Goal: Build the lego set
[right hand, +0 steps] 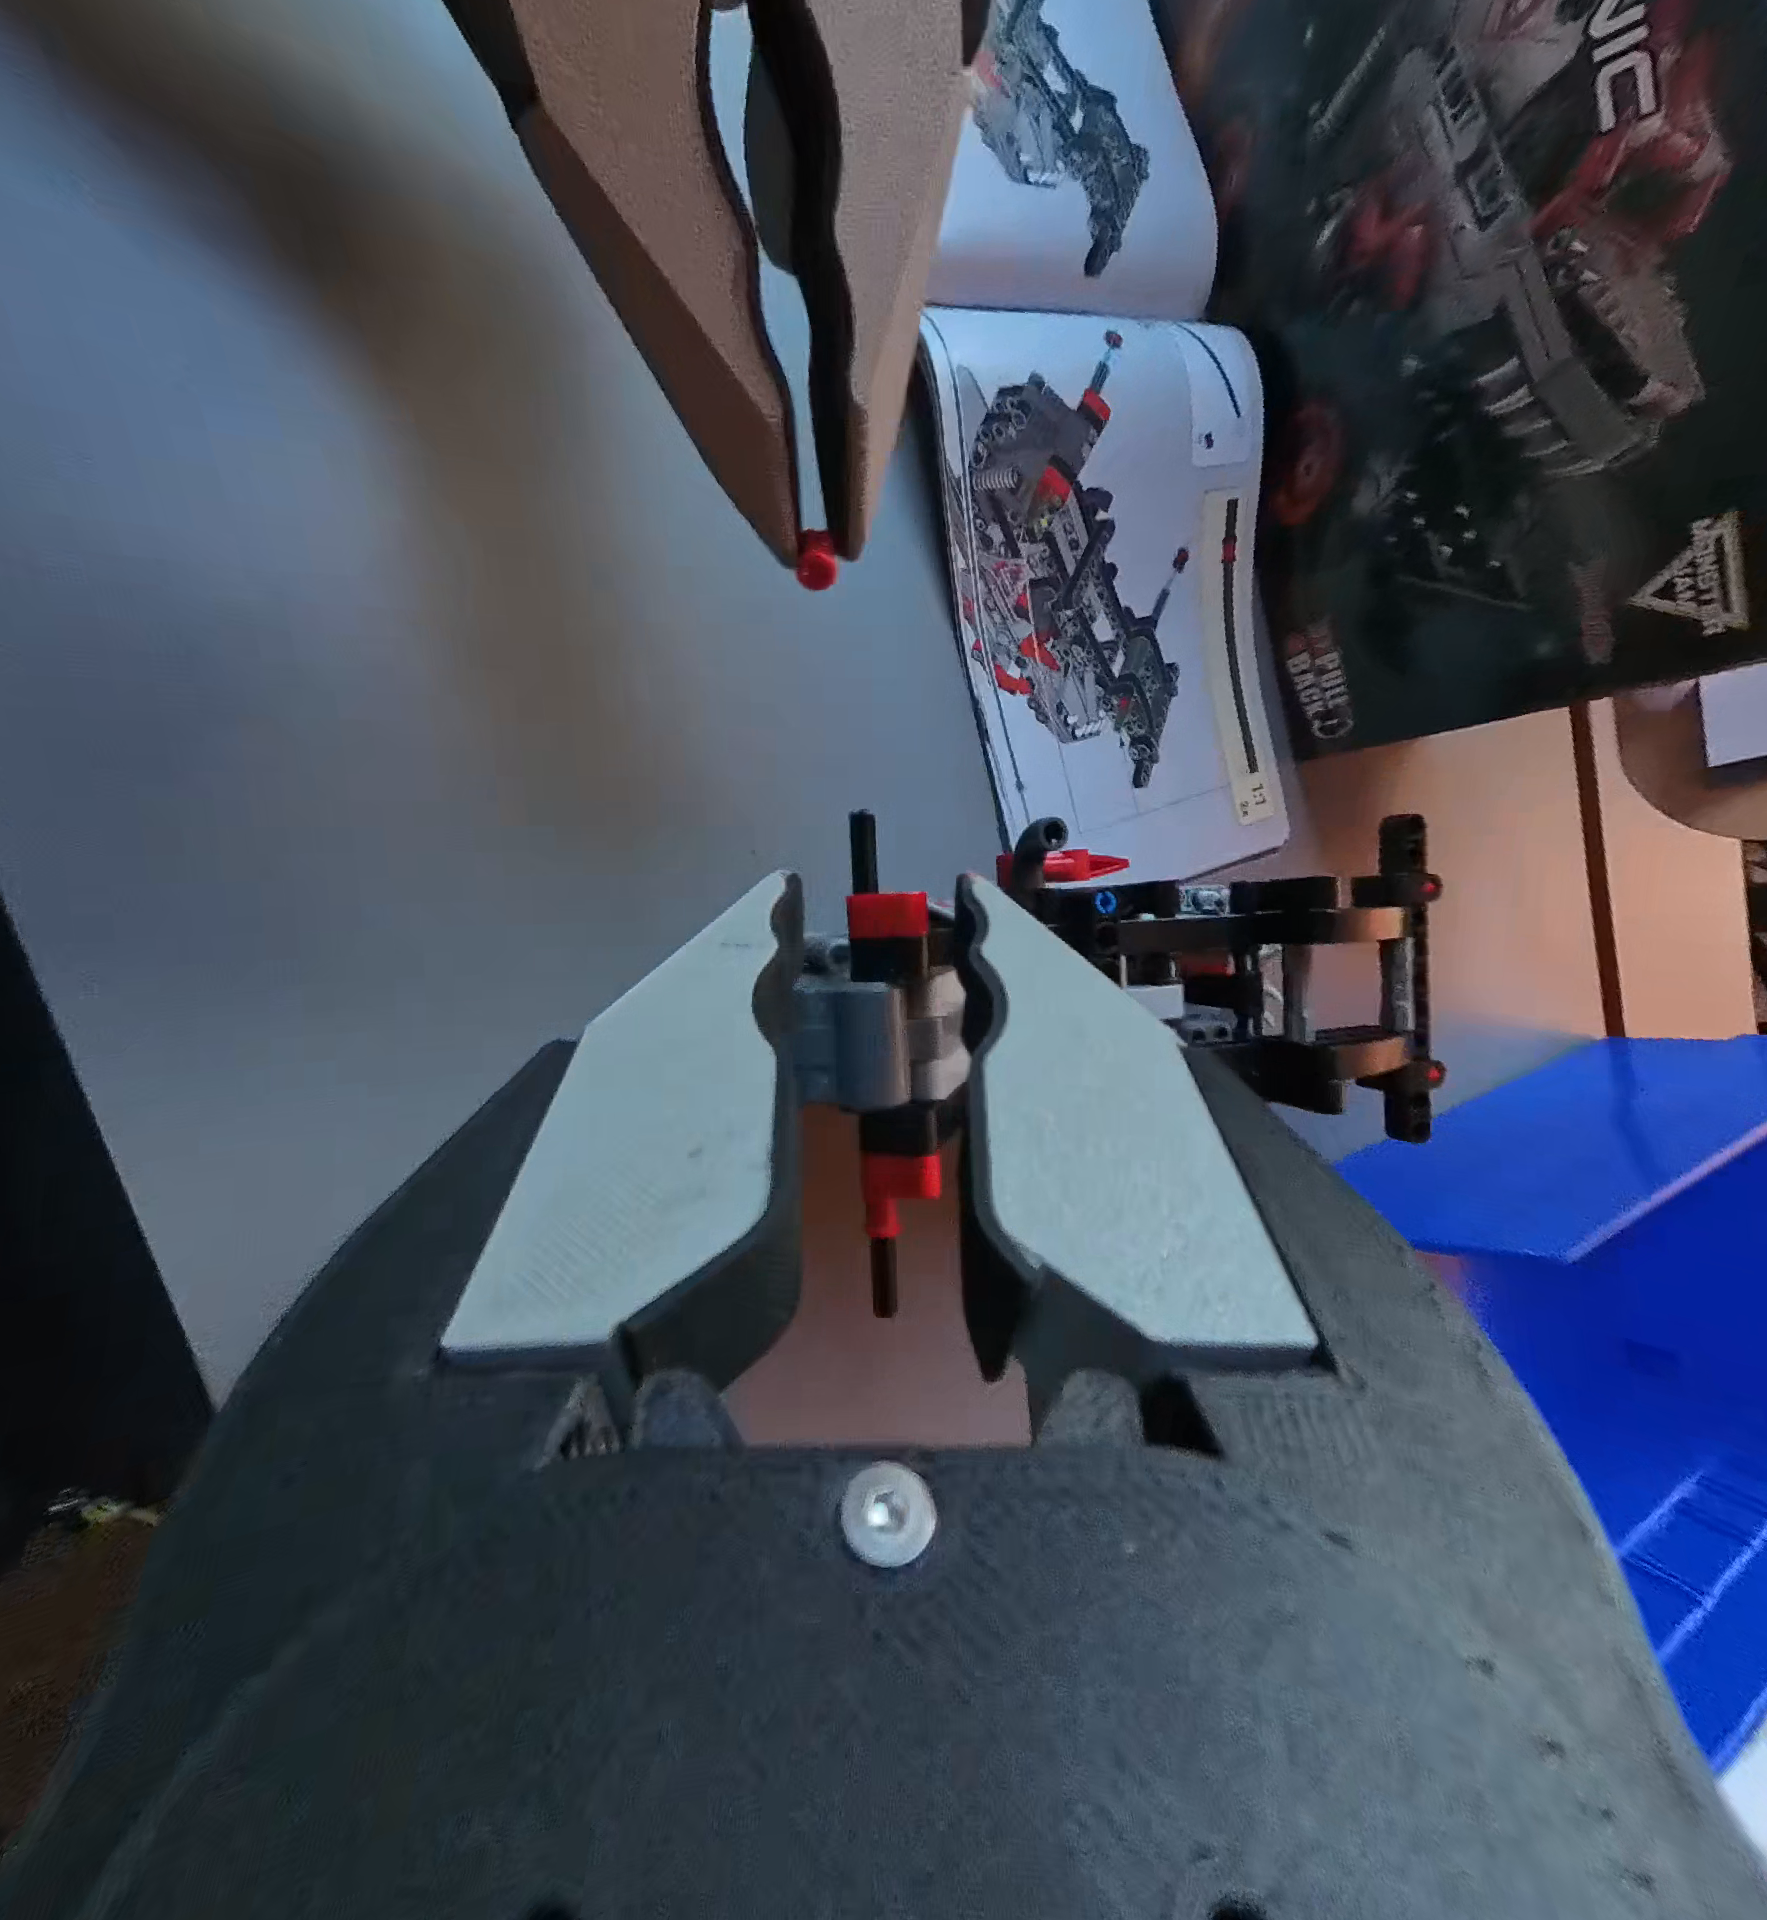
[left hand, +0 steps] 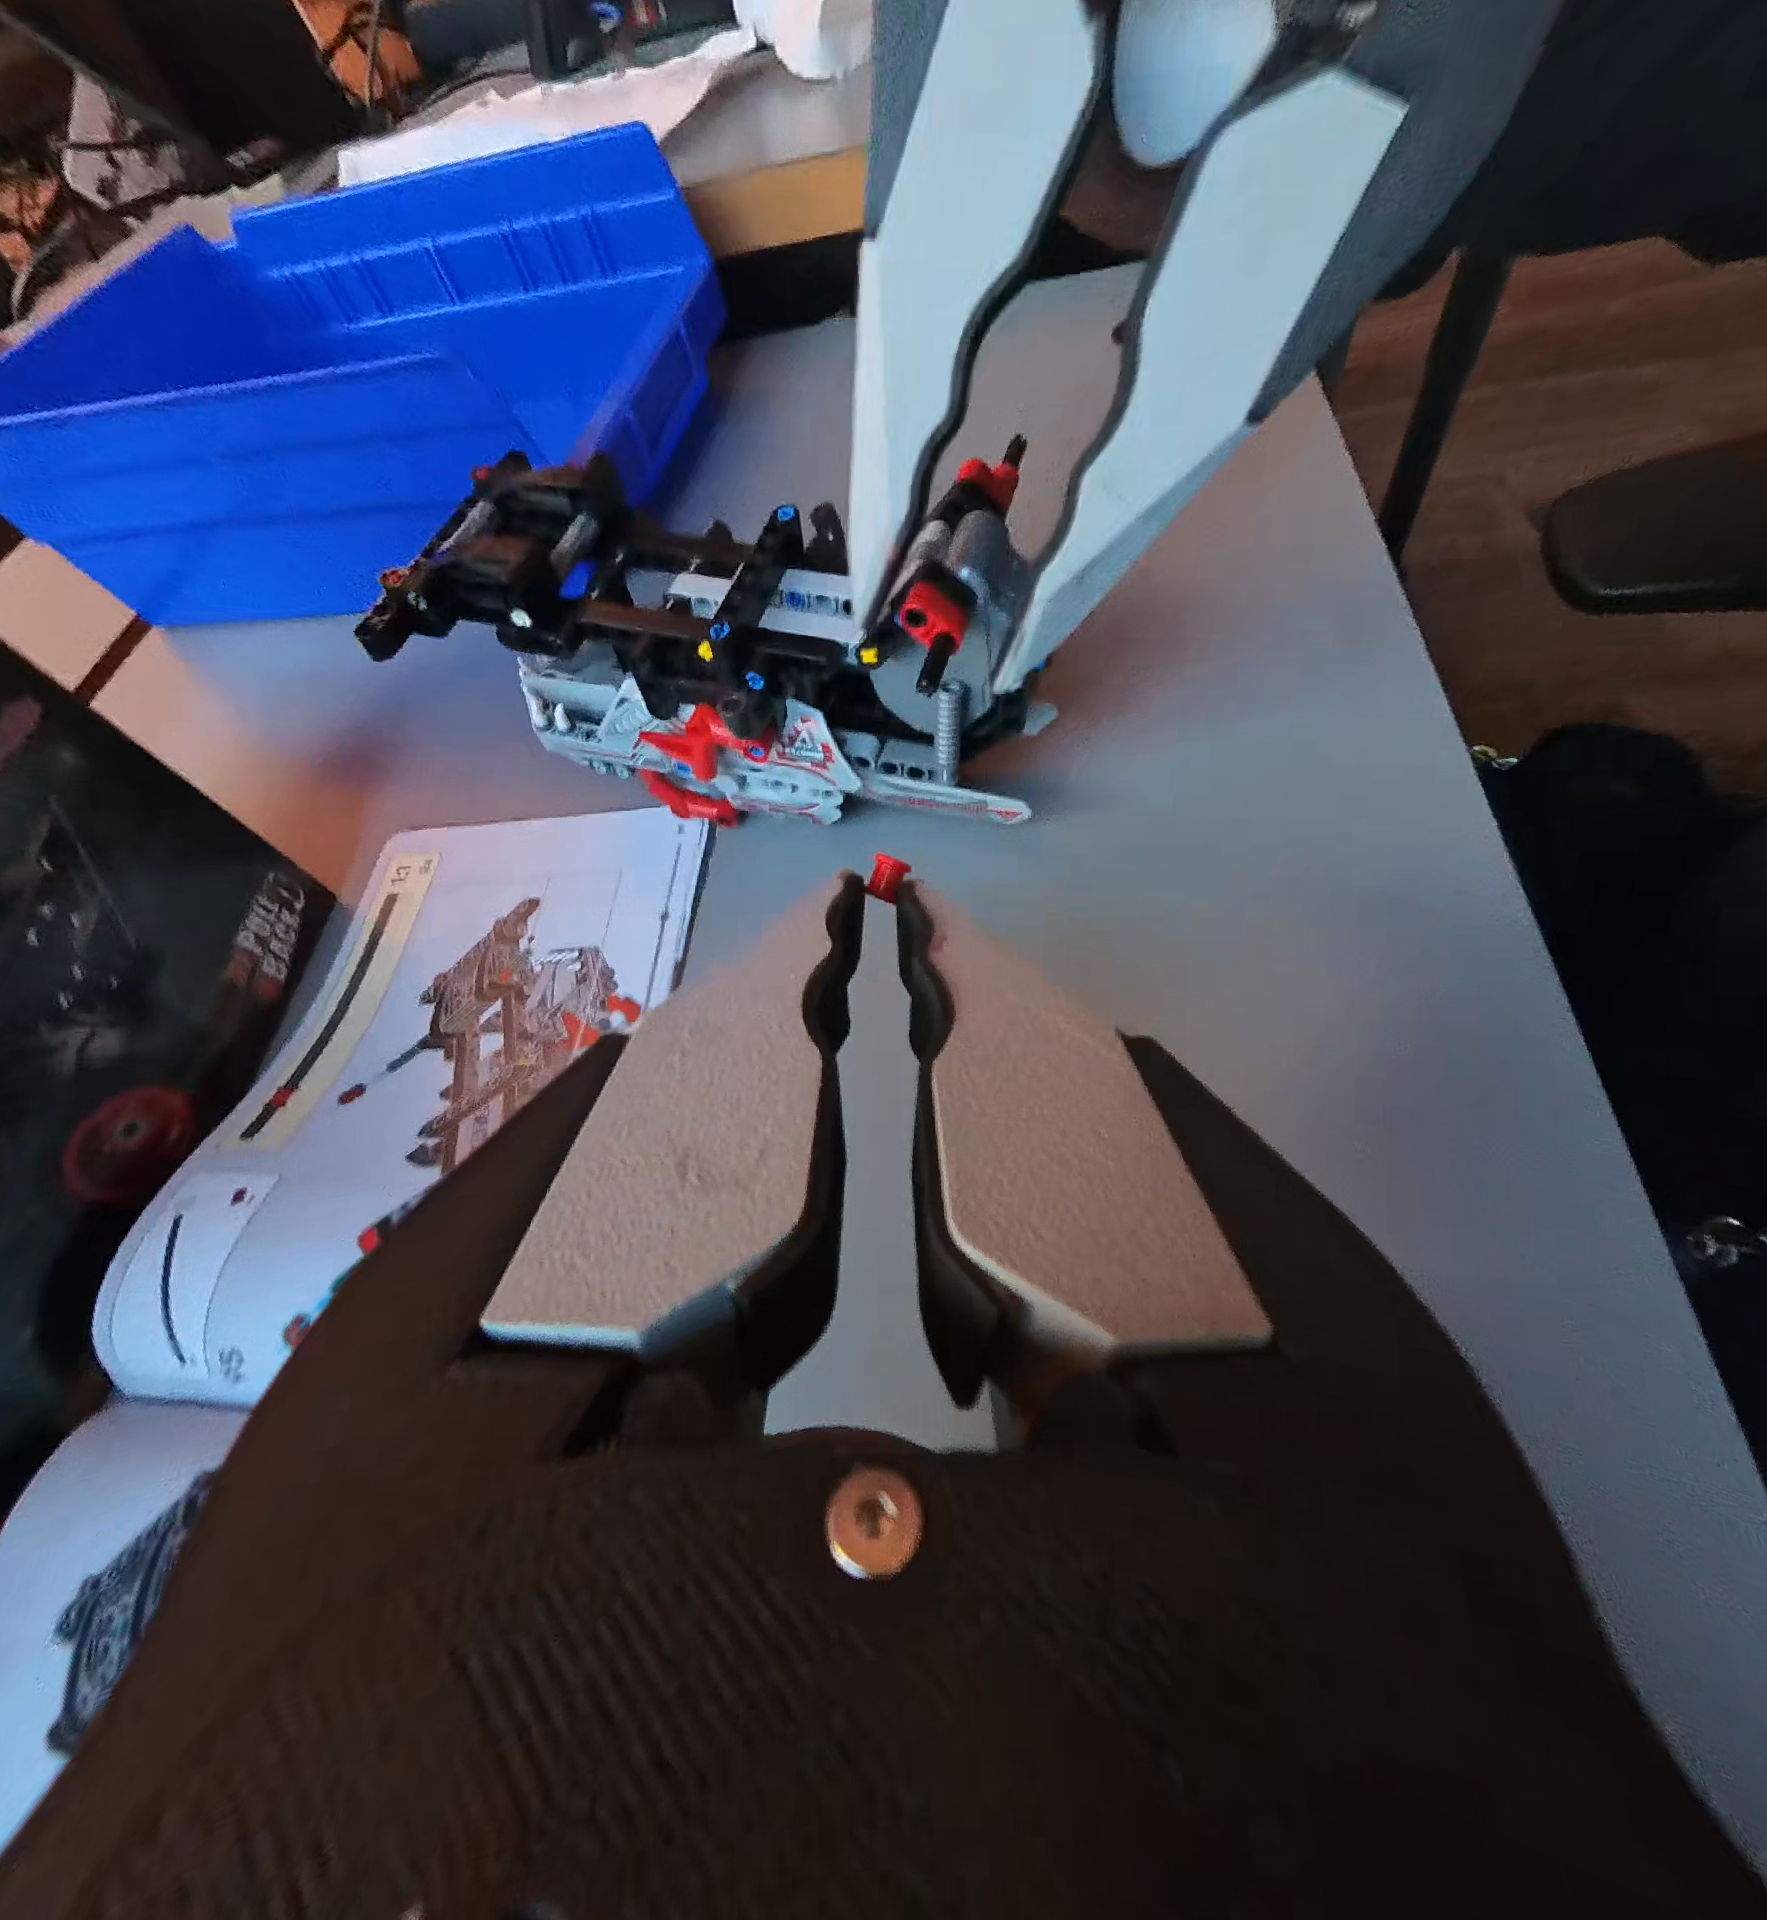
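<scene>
Left wrist view, from left to right: a dark set box (left hand: 79,935) lies at the table edge, an open instruction booklet (left hand: 505,935) beside it, and a blue bin (left hand: 318,364) farther back. The partly built lego model (left hand: 713,665), black and grey with red parts, stands on the grey table (left hand: 1222,935) just in front of the bin. The left gripper (left hand: 881,883) has its jaws nearly closed, pinching a small red piece (left hand: 887,871) at the tips, near the model but apart from it. The right gripper (left hand: 946,644) comes down from above with its jaws partly open, clamped around the model's grey end. Right wrist view: the black rod (right hand: 863,852) with red collars runs between those jaws.
</scene>
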